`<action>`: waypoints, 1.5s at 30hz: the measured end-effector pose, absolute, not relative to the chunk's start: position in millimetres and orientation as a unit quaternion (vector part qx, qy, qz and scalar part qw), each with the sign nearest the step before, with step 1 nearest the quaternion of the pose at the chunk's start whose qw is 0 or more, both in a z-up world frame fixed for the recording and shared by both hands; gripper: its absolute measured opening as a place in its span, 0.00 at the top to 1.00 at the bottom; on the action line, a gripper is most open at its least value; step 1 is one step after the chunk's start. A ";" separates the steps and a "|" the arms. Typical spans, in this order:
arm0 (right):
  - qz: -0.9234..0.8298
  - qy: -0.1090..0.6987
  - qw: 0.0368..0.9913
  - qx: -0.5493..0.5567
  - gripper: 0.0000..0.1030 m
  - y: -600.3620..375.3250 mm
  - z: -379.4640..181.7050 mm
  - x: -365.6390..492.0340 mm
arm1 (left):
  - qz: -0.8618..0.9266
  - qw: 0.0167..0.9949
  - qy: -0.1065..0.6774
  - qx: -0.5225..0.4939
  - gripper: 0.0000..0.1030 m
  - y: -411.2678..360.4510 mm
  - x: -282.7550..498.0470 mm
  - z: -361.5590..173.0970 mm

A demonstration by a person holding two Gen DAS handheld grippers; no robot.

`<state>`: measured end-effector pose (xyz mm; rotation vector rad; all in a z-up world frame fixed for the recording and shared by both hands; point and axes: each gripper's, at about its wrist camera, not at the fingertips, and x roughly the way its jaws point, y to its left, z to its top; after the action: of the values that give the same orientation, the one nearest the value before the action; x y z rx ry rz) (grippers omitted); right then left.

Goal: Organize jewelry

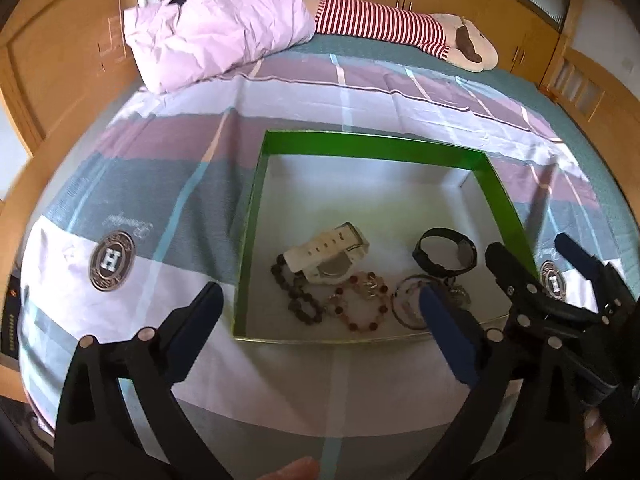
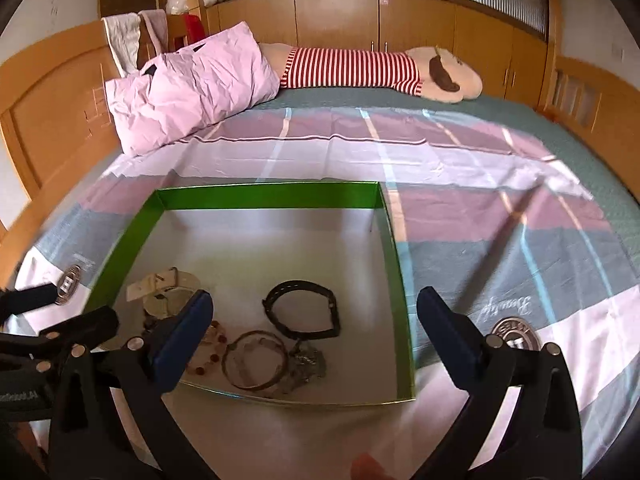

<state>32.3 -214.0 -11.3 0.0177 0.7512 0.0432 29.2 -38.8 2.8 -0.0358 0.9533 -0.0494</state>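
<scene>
A green-walled box [image 1: 372, 145] [image 2: 268, 195] with a white floor lies on the bed. In its near part lie a white watch [image 1: 330, 254] [image 2: 160, 286], a dark bead bracelet [image 1: 296, 292], a red-and-clear bead bracelet [image 1: 360, 300] [image 2: 208, 344], a metal bangle [image 1: 408, 306] [image 2: 256, 360], a silver chain [image 2: 308, 360] and a black watch [image 1: 446, 250] [image 2: 304, 312]. My left gripper [image 1: 320, 312] is open and empty, just short of the box's near wall. My right gripper [image 2: 312, 320] is open and empty over the near right part; it also shows in the left wrist view [image 1: 536, 256].
The box sits on a plaid sheet [image 1: 160, 200] [image 2: 500, 240] with round logo patches [image 1: 111, 260] [image 2: 516, 334]. A pink pillow [image 1: 212, 28] [image 2: 188, 88] and a striped plush toy [image 1: 400, 28] [image 2: 376, 68] lie at the far end. Wooden cabinets [image 2: 340, 16] stand behind.
</scene>
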 end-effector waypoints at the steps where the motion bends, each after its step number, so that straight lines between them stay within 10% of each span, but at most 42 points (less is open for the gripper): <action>1: 0.022 0.367 0.930 0.011 0.01 -214.6 -11.3 32.0 | -0.024 0.888 0.459 -0.016 0.02 -38.6 29.2 2.8; 45: 0.005 0.372 0.928 -0.005 0.01 -218.5 -11.4 24.2 | -0.023 0.880 0.475 -0.007 0.02 -35.2 32.9 -5.5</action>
<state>24.2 -218.5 -11.4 -0.0100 0.7626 0.0098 32.9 -35.2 -5.5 -0.0155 0.9902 -0.0474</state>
